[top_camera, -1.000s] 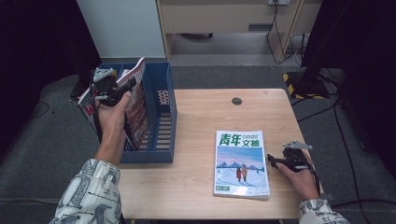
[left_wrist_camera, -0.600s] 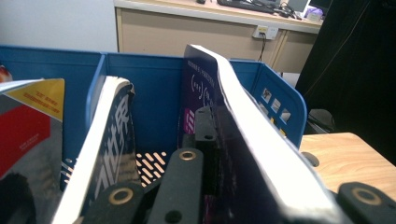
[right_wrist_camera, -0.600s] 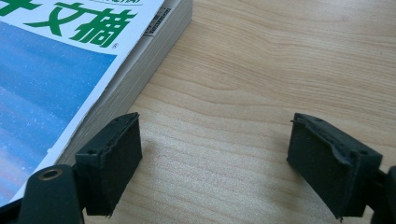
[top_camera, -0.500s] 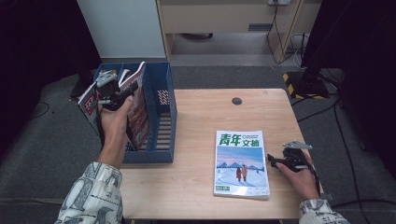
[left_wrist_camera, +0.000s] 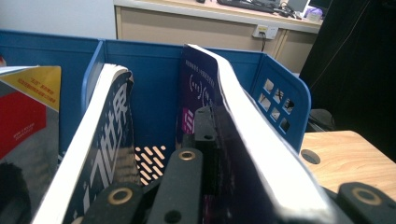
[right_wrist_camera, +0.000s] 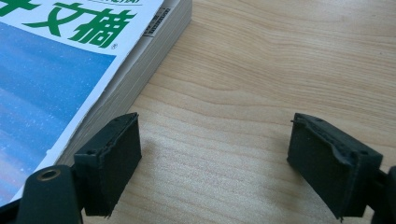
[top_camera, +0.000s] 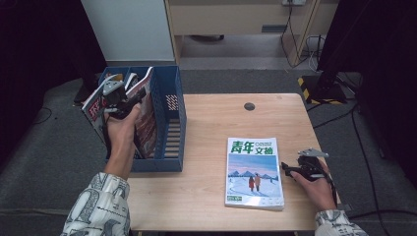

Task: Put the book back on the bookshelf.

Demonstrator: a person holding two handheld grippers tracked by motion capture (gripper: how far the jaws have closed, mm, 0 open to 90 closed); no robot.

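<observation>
My left gripper is up over the blue file box at the left end of the wooden table. Its jaws are squeezed tight on a magazine with a dark purple cover, and that magazine stands on edge inside the box, leaning a bit. From the left gripper view I can see the magazine's white page edges running right beside my jaw. Another dark magazine with big white letters stands just next to it, in the same part of the box. A red and yellow one is further over at the left edge. My right gripper rests low on the table at the other end, well apart from the box. Its jaws are wide apart with nothing but bare wood between them. Just beside it lies a thick book with a blue snowy picture and green letters on top, flat on the table. One pad sits very near the book's page edge; whether it touches, I cannot tell.
</observation>
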